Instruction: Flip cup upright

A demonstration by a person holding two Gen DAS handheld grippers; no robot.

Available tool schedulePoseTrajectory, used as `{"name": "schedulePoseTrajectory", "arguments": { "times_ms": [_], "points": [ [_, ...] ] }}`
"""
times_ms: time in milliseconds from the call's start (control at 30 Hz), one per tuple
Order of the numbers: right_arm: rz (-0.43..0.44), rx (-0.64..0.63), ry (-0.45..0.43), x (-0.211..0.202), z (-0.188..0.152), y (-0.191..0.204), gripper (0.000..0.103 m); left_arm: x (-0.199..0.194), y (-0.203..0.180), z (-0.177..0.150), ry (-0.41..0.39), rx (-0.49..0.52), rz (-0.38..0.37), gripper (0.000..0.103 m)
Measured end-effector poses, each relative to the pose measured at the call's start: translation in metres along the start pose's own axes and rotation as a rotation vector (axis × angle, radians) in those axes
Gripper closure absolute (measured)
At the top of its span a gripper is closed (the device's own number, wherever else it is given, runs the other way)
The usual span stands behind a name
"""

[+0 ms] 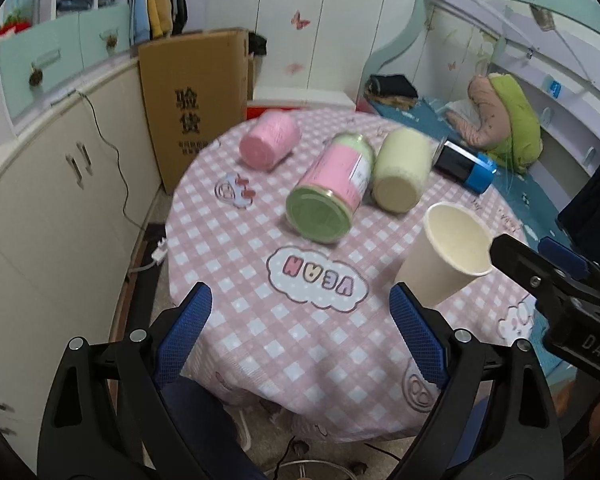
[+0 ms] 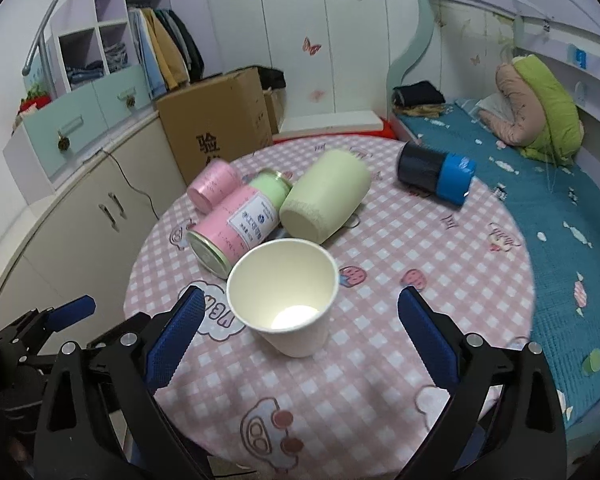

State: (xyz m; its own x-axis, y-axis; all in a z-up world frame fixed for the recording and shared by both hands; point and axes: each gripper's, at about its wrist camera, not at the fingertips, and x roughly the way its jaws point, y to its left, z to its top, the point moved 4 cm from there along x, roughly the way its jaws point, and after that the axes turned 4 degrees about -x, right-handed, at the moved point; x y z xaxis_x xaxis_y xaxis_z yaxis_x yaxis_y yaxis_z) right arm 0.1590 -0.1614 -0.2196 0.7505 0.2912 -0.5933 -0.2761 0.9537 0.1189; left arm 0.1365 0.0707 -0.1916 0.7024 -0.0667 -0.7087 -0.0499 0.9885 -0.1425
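A cream paper cup (image 2: pixel 286 300) stands upright, mouth up, on the pink checked tablecloth (image 2: pixel 380 360); it also shows in the left wrist view (image 1: pixel 446 258). My right gripper (image 2: pixel 300 340) is open, its blue pads on either side of the cup and not touching it. My left gripper (image 1: pixel 300 336) is open and empty over the table's near edge, left of the cup. The right gripper's black body (image 1: pixel 556 292) shows at the right of the left wrist view.
Lying on their sides behind the cup are a pink cup (image 2: pixel 212 190), a pink and green can (image 2: pixel 240 224), a pale green cup (image 2: pixel 326 200) and a black and blue cup (image 2: pixel 436 176). A cardboard box (image 2: pixel 216 128) and cabinets stand left; a bed lies right.
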Motion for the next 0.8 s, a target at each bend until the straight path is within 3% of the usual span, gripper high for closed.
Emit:
{"name": "schedulePoseTrajectory", "arguments": {
  "times_ms": [467,800],
  "points": [
    [-0.054,-0.055,-0.221,-0.121,0.006,0.003,0.007,-0.096,-0.035,0.011,-0.212,0.064,-0.038,0.012],
    [-0.071,-0.090,-0.343,-0.173,0.001,0.010,0.007,-0.158,-0.053,0.009,-0.376,0.099,-0.031,0.011]
  ]
}}
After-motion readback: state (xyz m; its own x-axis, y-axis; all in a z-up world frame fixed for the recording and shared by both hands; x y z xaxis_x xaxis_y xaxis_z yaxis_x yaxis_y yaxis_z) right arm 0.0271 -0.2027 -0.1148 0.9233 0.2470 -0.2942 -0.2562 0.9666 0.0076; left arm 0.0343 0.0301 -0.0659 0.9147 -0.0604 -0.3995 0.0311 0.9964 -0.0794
